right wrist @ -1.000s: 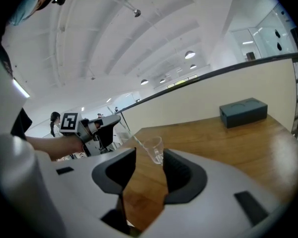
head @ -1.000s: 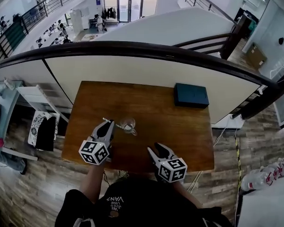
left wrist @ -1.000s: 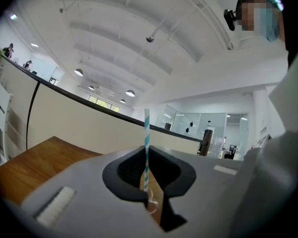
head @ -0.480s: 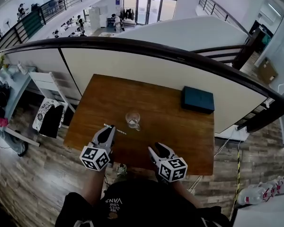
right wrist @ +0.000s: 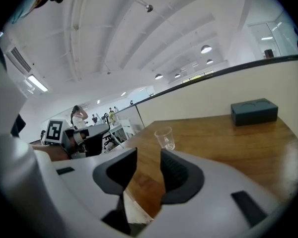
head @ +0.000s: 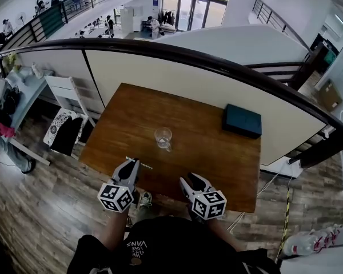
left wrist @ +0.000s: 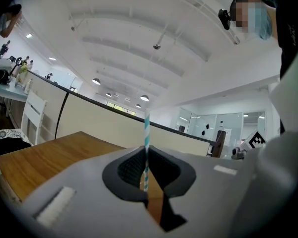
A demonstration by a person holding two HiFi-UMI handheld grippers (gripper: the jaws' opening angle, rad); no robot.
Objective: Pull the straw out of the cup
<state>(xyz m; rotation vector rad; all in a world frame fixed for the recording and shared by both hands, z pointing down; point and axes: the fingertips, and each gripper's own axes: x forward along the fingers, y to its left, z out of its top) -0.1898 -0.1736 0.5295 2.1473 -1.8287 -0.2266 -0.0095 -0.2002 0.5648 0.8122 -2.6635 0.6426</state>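
A clear plastic cup [head: 163,137] stands upright near the middle of the brown wooden table [head: 211,153], with no straw in it; the right gripper view shows the cup [right wrist: 164,138] ahead too. The white and teal striped straw [head: 139,163] is clamped crosswise in my left gripper [head: 131,162], over the table's near edge and well short of the cup. In the left gripper view the straw [left wrist: 146,148] stands upright between the shut jaws. My right gripper [head: 187,181] hovers at the near edge, open and empty, pointing toward the cup.
A dark teal flat box [head: 242,120] lies at the table's far right. A low wall with a dark curved rail [head: 217,67] runs behind the table. A white chair [head: 68,96] stands to the left. Wood-plank floor surrounds the table.
My left gripper has drawn back from beside the cup to the near table edge, carrying the straw. The right gripper shifted slightly. The head view has shifted, so the table sits lower left.
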